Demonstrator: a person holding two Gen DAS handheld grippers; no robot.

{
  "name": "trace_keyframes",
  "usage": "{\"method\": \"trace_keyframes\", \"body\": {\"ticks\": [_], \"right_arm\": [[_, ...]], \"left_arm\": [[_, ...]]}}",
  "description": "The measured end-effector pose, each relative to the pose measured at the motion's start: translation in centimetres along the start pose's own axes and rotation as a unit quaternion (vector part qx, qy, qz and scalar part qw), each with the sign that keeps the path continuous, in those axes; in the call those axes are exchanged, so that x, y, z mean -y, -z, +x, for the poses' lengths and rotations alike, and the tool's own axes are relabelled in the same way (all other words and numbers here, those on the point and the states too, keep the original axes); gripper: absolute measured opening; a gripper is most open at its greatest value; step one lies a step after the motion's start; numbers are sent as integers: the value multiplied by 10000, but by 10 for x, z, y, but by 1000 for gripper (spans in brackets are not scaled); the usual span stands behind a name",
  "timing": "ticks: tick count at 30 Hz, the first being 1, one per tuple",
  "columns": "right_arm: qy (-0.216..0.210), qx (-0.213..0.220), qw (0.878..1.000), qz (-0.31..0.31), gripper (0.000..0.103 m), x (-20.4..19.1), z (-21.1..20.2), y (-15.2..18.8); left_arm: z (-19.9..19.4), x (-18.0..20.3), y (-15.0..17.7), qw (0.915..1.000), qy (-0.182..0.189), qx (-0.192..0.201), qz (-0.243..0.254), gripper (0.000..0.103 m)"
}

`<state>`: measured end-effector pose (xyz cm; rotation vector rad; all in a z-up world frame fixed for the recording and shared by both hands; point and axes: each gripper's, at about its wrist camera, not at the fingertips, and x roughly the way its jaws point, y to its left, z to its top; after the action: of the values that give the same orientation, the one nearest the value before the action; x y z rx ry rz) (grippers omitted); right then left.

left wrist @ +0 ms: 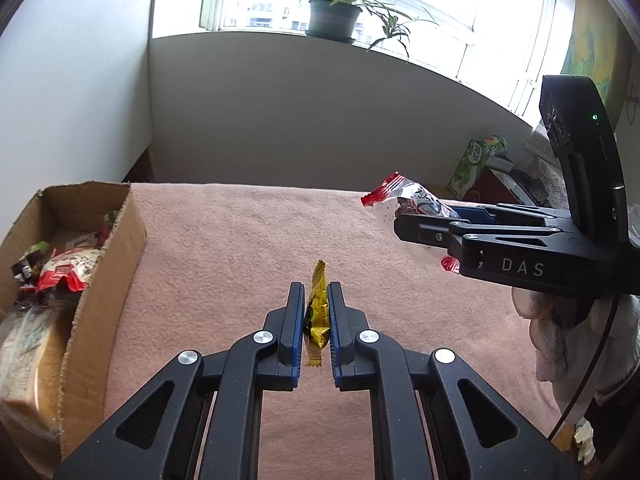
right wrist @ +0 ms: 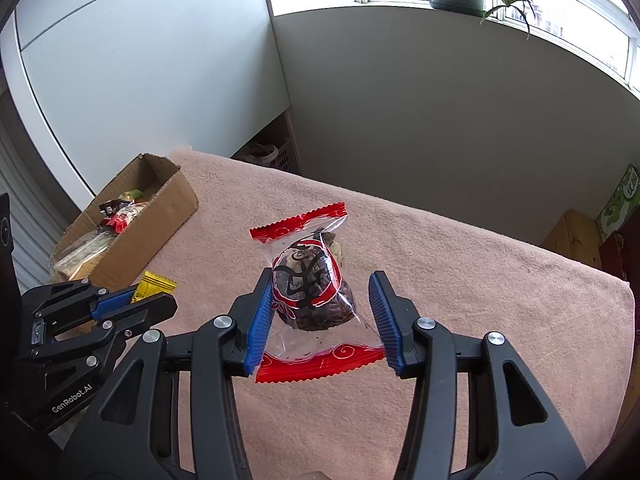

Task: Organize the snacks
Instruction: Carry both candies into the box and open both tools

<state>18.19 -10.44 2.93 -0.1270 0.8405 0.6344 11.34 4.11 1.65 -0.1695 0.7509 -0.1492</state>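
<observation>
My left gripper [left wrist: 316,292] is shut on a small gold-wrapped snack [left wrist: 317,312], held upright above the pink cloth; it also shows in the right wrist view [right wrist: 154,286]. My right gripper [right wrist: 320,284] is shut on a clear packet with red ends and a dark cake inside [right wrist: 310,288], held above the cloth; the packet also shows in the left wrist view [left wrist: 404,196], where the right gripper [left wrist: 400,220] is at the right. A cardboard box [left wrist: 104,264] with several snacks inside stands at the left, also seen in the right wrist view [right wrist: 160,208].
A pink cloth [left wrist: 248,248] covers the table. A grey wall runs behind it, with a potted plant [left wrist: 334,16] on the window sill. A green tissue box [left wrist: 472,164] and clutter lie at the far right.
</observation>
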Motion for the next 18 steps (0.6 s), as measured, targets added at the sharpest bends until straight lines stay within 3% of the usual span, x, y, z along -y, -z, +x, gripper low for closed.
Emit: {"method": "trace_keyframes", "body": {"ticks": [10, 18], "right_arm": [[-281, 107, 9986, -444, 49, -88, 2, -30], [-696, -35, 9958, -593, 49, -146, 30, -49]], "left_arm": [[-67, -61, 9, 9969, -141, 639, -443, 10], [-95, -109, 10, 9895, -709, 1038, -715, 10]]}}
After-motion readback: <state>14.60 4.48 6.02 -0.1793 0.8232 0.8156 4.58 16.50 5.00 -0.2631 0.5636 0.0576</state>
